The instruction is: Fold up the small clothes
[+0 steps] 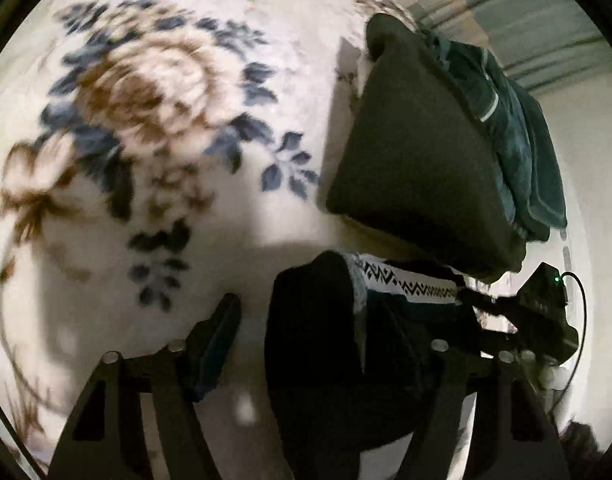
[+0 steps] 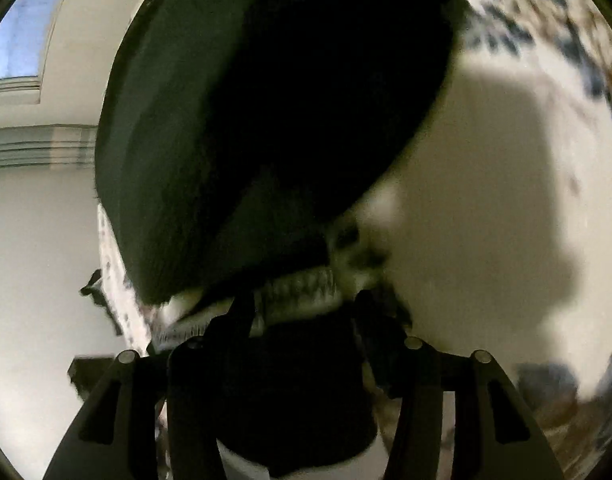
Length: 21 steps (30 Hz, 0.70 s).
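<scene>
Left wrist: left gripper (image 1: 329, 312) fingers (image 1: 218, 328) straddle garment (image 1: 405, 300).

Both tools are built of matte black parts. On the left gripper (image 1: 327, 320), two flat angular finger arms are seen, each pierced by a narrow slot. Round silver screw heads (image 1: 178, 346) are set at the arm joints behind the jaws, in pairs on either side. A long black pad with a teal-tinted face is carried on the left-hand finger. Beyond the right-hand finger, a black housing with a small green light (image 1: 555, 279) is seen, and a thin black cable (image 1: 582, 312) is looped from it.

The right gripper (image 2: 302, 312) is made alike: black slotted arms, with silver screw heads (image 2: 413, 343) at the joints behind the jaws.
</scene>
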Tool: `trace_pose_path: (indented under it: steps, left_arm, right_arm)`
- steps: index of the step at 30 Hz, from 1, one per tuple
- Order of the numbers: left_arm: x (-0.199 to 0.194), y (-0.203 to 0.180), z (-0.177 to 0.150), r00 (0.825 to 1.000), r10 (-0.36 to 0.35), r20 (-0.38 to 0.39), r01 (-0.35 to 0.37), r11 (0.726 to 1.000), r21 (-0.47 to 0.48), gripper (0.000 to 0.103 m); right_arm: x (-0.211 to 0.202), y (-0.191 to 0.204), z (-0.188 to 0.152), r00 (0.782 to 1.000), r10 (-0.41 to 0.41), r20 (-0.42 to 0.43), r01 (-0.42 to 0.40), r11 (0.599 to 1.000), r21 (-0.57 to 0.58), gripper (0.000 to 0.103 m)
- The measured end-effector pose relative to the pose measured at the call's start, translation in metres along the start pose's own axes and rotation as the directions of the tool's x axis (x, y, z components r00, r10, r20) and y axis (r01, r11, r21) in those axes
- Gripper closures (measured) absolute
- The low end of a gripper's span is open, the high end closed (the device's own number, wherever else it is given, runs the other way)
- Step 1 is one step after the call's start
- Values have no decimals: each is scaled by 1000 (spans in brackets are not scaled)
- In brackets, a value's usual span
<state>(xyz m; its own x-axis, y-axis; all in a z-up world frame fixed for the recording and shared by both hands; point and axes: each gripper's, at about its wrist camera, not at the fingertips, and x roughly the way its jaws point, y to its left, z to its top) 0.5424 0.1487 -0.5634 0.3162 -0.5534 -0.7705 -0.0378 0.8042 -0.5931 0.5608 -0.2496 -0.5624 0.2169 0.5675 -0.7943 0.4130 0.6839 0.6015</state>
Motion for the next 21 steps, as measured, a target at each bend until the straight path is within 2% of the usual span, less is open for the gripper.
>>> trace_pose_path:
  steps: [1,2,3,6,7,9,10,12,13,14,15,16,19,21]
  left_arm:
    - [3,-1,6,1000,-9,-6,9,1000,12,95]
    - [4,-3,8,1000,-23,-12,23,1000,12,95]
    - [1,-5,10,999,-37,5,36,999,21,95]
    - [-2,-11,22,998,-69,8,69,996,61,96]
    - [2,-11,24,998,-60,-4,60,995,80,95]
    - [22,-8,25,998,-17,-62,24,993,115,95]
    - [31,-3,24,995,-2,-96,12,994,105,91]
    - [28,1,24,995,-24,-96,32,997,77,90]
    - [21,1,22,996,-29,-88,35,997,69,78]
    - [11,1,19,997,-17,-79,21,998,57,71]
    - [0,1,15,998,-20,-65,22,999,44,55]
    - [-10,1,10,998,-36,-44,38,999,34,44]
    - [-50,1,-20,998,-53,19,53,999,6,41]
    - [-72,-5,-50,999,-23,30,22,999,24,41]
  right_arm:
    - [3,-3,-2,1000,13,-15,-13,1000,-1,53]
    - [3,-6,-5,999,31,-8,-31,1000,-2,90]
    - [3,-8,-6,999,42,9,-42,999,0,99]
    - [-11,-12,-4,994,18,109,-20,1000,12,100]
    - [-10,-12,-5,991,-17,133,16,1000,8,100]
    - [-2,-12,-4,990,-64,127,65,998,-1,100]
    - [4,-9,-4,989,-90,115,94,995,-25,100]
    - [10,-6,-3,994,-88,68,90,995,-42,97]
    - [6,-6,-6,996,-79,50,80,996,-31,90]
    - [0,-7,-7,997,-68,21,68,998,-15,75]
    - [-7,-9,-10,999,-48,7,48,999,-6,64]
    - [-13,-10,-14,1000,-27,1,27,1000,-1,46]
    - [-42,-14,-39,1000,11,-1,-11,1000,-18,44]
    - [-61,-29,-68,999,20,-34,-20,1000,-19,44]
